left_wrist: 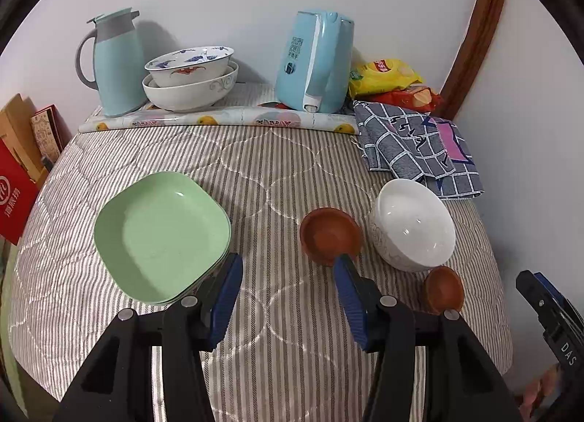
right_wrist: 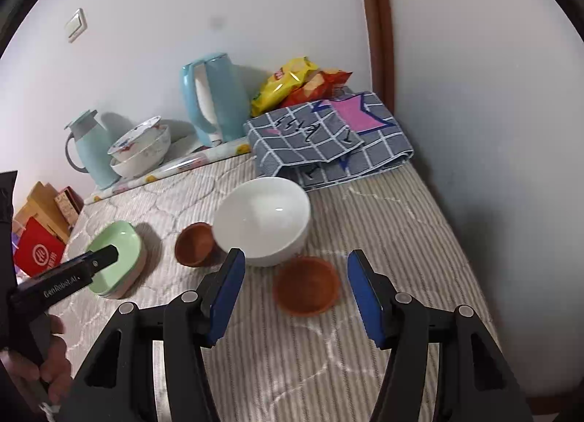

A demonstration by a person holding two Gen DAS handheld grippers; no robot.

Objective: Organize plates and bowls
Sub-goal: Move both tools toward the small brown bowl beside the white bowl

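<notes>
A stack of green square plates (left_wrist: 162,236) lies on the striped quilted surface, just left of my left gripper (left_wrist: 289,261). That gripper is open and nothing is between its blue pads. A small brown bowl (left_wrist: 330,236) sits just beyond its right finger. Next to it stands a white bowl (left_wrist: 414,225), with a second small brown bowl (left_wrist: 443,289) nearer. My right gripper (right_wrist: 295,276) is open above this second brown bowl (right_wrist: 306,285), its pads apart from it. The white bowl (right_wrist: 262,225) sits just beyond. The left gripper (right_wrist: 109,256) hovers over the green plates (right_wrist: 120,243).
At the back stand two stacked patterned bowls (left_wrist: 189,75), a pale blue jug (left_wrist: 116,64), a blue kettle (left_wrist: 314,61) and snack bags (left_wrist: 387,75). A rolled sheet (left_wrist: 219,119) lies in front of them. A folded checked cloth (left_wrist: 416,148) lies right, boxes (left_wrist: 14,199) left.
</notes>
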